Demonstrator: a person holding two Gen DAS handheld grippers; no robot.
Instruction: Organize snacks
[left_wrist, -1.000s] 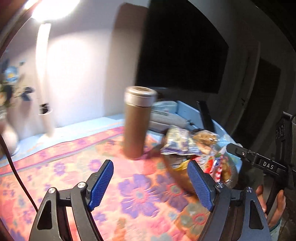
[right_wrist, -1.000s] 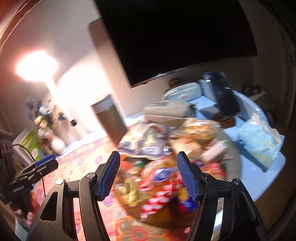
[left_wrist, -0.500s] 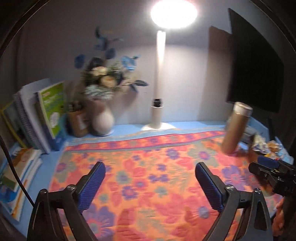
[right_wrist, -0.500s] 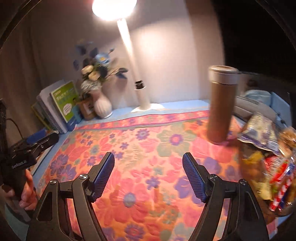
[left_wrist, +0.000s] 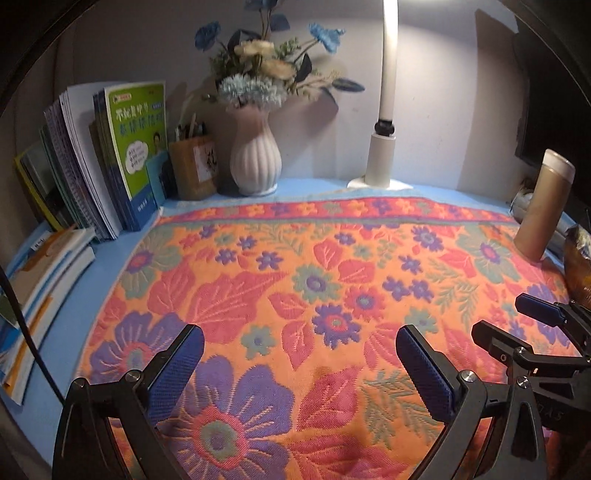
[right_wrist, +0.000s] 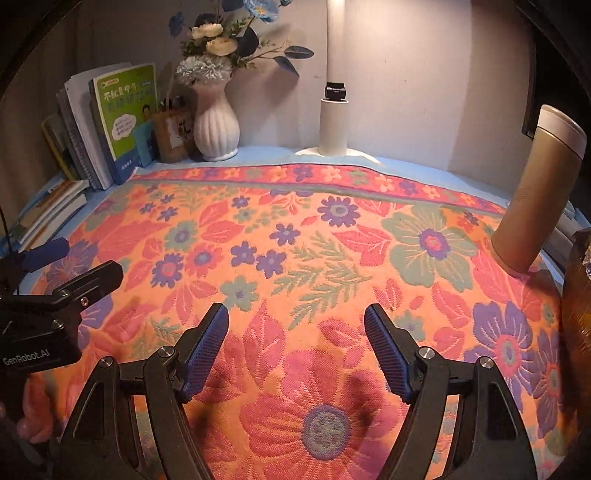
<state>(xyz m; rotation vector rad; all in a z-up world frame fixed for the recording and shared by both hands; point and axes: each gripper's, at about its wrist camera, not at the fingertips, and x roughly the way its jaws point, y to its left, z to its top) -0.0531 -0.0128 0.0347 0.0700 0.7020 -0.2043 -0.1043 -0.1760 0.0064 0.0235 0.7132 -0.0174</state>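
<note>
Only the rim of the brown snack basket (left_wrist: 579, 269) shows at the far right edge of the left wrist view, with a bit of wrapper on top. The same basket (right_wrist: 577, 295) is cut off at the right edge of the right wrist view. My left gripper (left_wrist: 301, 356) hangs open over the floral cloth (left_wrist: 314, 258), with nothing between its blue pads. Beside it, my right gripper (right_wrist: 295, 334) is also open and empty over the cloth (right_wrist: 295, 240). Each appears in the other's view: the right gripper (left_wrist: 513, 319) and the left gripper (right_wrist: 70, 264).
A gold thermos (right_wrist: 535, 192) stands upright at the cloth's right side, next to the basket. Along the back wall stand a white lamp base (left_wrist: 382, 155), a white vase of flowers (left_wrist: 255, 162), a pen holder (left_wrist: 194, 168) and upright books (left_wrist: 122, 155). Flat books (left_wrist: 40, 266) lie at left.
Both views have swung left, away from the snack basket, onto the bare cloth and lower toward it. Both grippers' jaws stand wider than a second ago. Nothing was taken hold of.
</note>
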